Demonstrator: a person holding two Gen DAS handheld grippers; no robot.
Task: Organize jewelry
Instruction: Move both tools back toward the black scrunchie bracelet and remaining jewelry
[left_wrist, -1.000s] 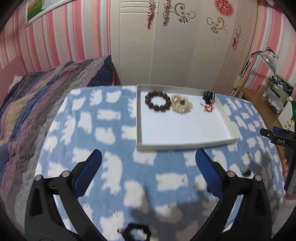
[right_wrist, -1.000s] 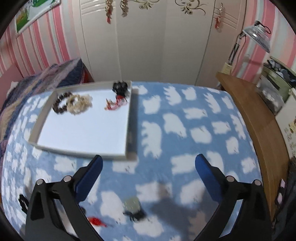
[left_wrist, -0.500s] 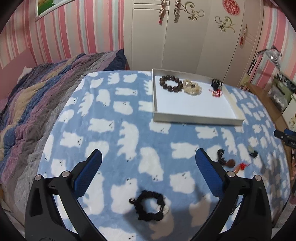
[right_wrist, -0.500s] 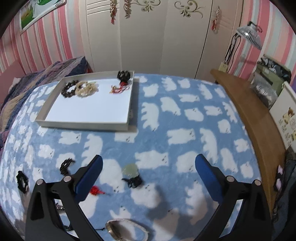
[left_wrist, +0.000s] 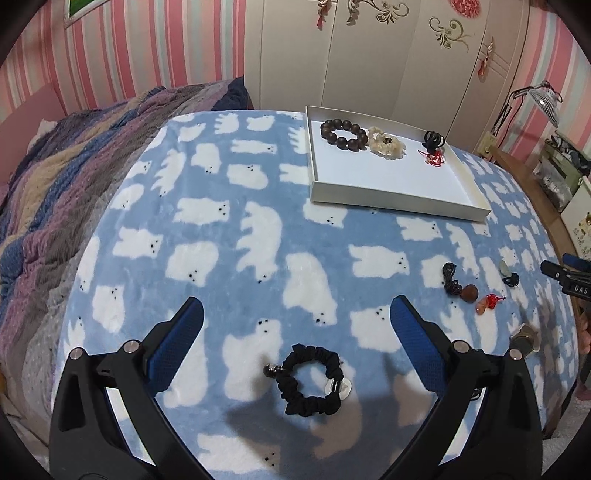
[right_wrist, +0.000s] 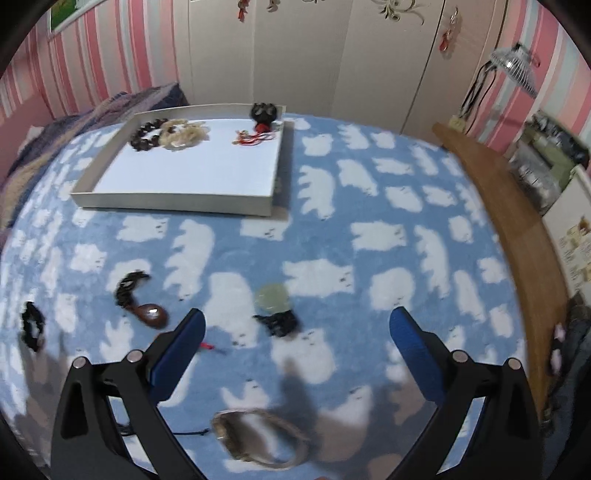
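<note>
Both claws hang spread wide and empty above the blue bear-print blanket on the bed. Left claw (left_wrist: 295, 328) sits just above the black scrunchie bracelet (left_wrist: 308, 380), which lies flat between and slightly nearer than its fingertips. Right claw (right_wrist: 297, 332) hovers by the pale green pendant on its black cord (right_wrist: 275, 308), with a silver bangle (right_wrist: 258, 437) nearer and blurred.

Judging by the layout, the sorting is partly done. The white tray (left_wrist: 391, 205) at the far side already holds a dark bead bracelet (left_wrist: 343, 134), a cream bracelet (left_wrist: 386, 144) and a black and red corded piece (left_wrist: 433, 147), all along its far edge. Loose pieces remain on the blanket, including a brown pendant on cord (right_wrist: 147, 314).

Next move probably calls for the left claw to drop a little and close across one side of the scrunchie ring, since the soft pile may give under the fingers.

Room is generous: the blanket between the loose pieces and the tray is bare, and the tray's near half is free. Its low wall must be cleared on approach. A wooden ledge (right_wrist: 498, 206) bounds the right.
</note>
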